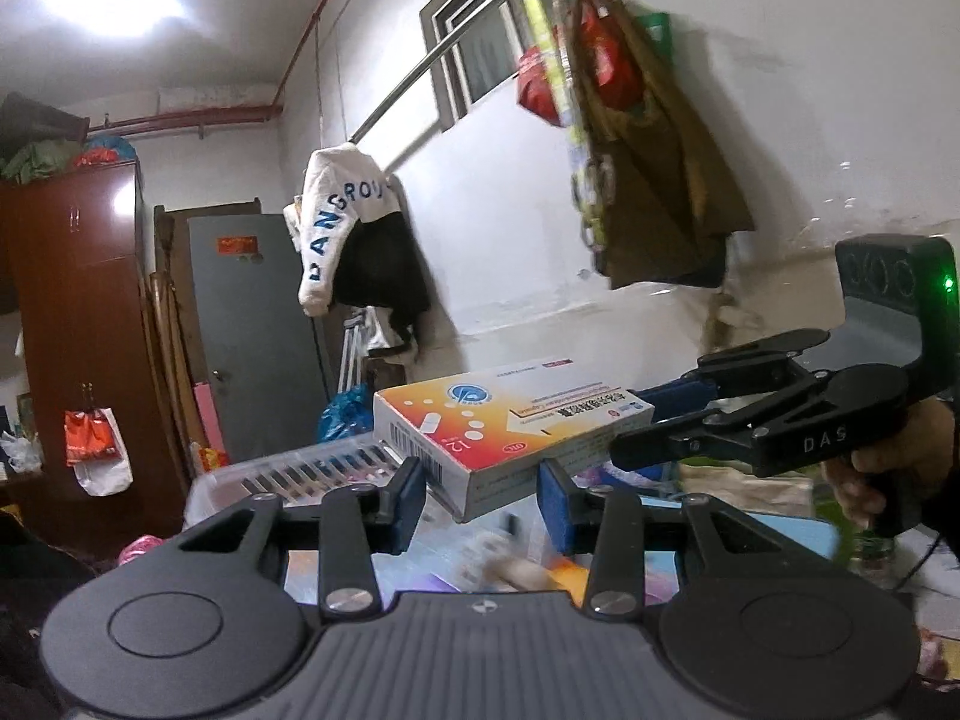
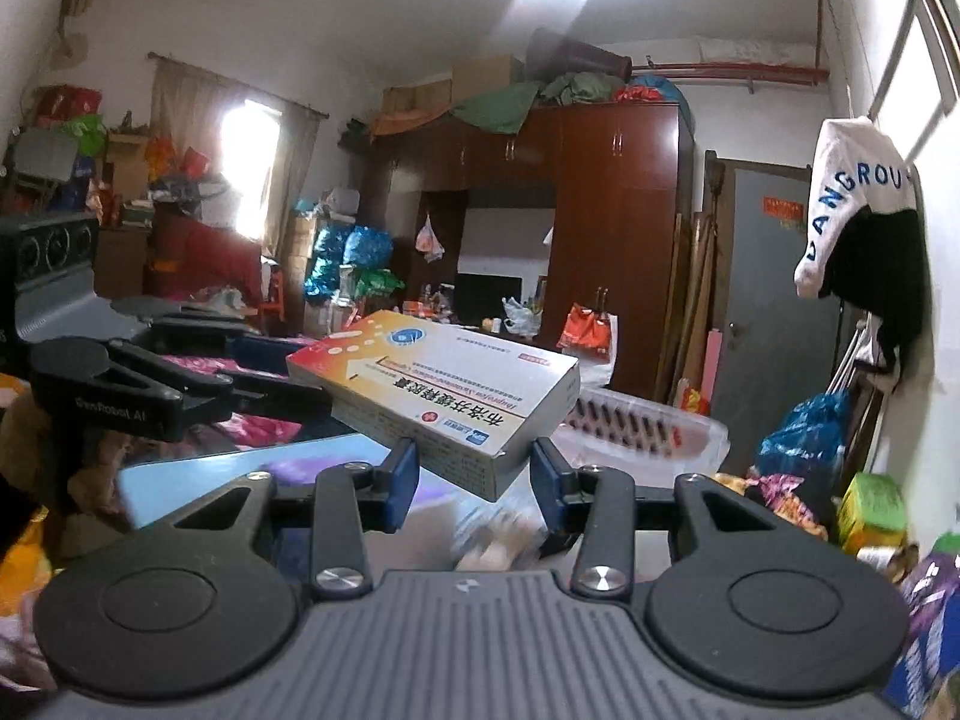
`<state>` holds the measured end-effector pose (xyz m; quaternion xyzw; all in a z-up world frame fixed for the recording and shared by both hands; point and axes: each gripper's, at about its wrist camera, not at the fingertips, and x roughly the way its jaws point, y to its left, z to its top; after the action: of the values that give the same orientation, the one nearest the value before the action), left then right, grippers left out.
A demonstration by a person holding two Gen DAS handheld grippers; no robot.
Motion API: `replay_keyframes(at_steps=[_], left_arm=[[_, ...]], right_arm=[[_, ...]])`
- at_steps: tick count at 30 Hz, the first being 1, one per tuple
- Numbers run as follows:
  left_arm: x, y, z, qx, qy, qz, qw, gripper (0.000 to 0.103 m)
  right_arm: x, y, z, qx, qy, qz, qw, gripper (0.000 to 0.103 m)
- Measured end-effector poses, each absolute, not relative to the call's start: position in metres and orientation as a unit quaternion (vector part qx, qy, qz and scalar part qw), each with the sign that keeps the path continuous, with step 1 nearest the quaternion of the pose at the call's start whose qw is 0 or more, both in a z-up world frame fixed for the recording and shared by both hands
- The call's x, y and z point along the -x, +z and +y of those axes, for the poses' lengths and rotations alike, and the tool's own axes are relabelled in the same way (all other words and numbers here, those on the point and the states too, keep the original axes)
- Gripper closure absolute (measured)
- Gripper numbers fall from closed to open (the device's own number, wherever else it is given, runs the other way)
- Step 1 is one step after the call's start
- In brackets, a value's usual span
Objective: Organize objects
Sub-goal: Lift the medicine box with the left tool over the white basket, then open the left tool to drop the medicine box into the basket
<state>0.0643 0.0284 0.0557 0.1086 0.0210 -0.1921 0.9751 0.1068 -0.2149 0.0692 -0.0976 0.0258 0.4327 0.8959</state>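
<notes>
A flat medicine box, white with an orange-yellow face and a blue round logo, hangs in the air, held at both ends. My left gripper is shut on its near corner, blue pads pressing both sides. My right gripper reaches in from the right, a hand on its grip, and clamps the far end. In the right wrist view my right gripper pinches the box's near corner, and the left gripper comes in from the left onto the other end.
Just behind and below the box lies a clear plastic case with rows of dark capsules. A bluish tabletop with blurred items is underneath. Bags and a white jacket hang on a wall rail. Snack packets crowd the right.
</notes>
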Motion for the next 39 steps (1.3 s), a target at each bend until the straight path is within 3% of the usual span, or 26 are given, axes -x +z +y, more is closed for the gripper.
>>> replay_keyframes(at_steps=[11, 22, 35, 36, 38, 39], left_arm=[[-0.169, 0.094, 0.045, -0.107, -0.167, 0.061, 0.978, 0.058], [-0.235, 0.082, 0.050, -0.116, -0.147, 0.136, 0.973, 0.058], [-0.256, 0.069, 0.053, -0.109, -0.134, 0.182, 0.968, 0.058], [-0.256, 0.068, 0.053, -0.111, -0.132, 0.180, 0.969, 0.056], [-0.253, 0.067, 0.049, -0.128, -0.118, 0.171, 0.970, 0.034], [-0.249, 0.068, 0.048, -0.137, -0.107, 0.162, 0.971, 0.014]], right_arm=[[-0.179, 0.079, -0.174, 0.106, 0.407, 0.061, 0.905, 0.059], [-0.213, 0.069, -0.151, 0.127, 0.377, 0.132, 0.908, 0.060], [-0.231, 0.070, -0.147, 0.131, 0.365, 0.193, 0.901, 0.058], [-0.231, 0.070, -0.147, 0.131, 0.366, 0.200, 0.899, 0.056], [-0.230, 0.071, -0.148, 0.137, 0.349, 0.198, 0.906, 0.028], [-0.229, 0.073, -0.151, 0.141, 0.331, 0.188, 0.914, 0.017]])
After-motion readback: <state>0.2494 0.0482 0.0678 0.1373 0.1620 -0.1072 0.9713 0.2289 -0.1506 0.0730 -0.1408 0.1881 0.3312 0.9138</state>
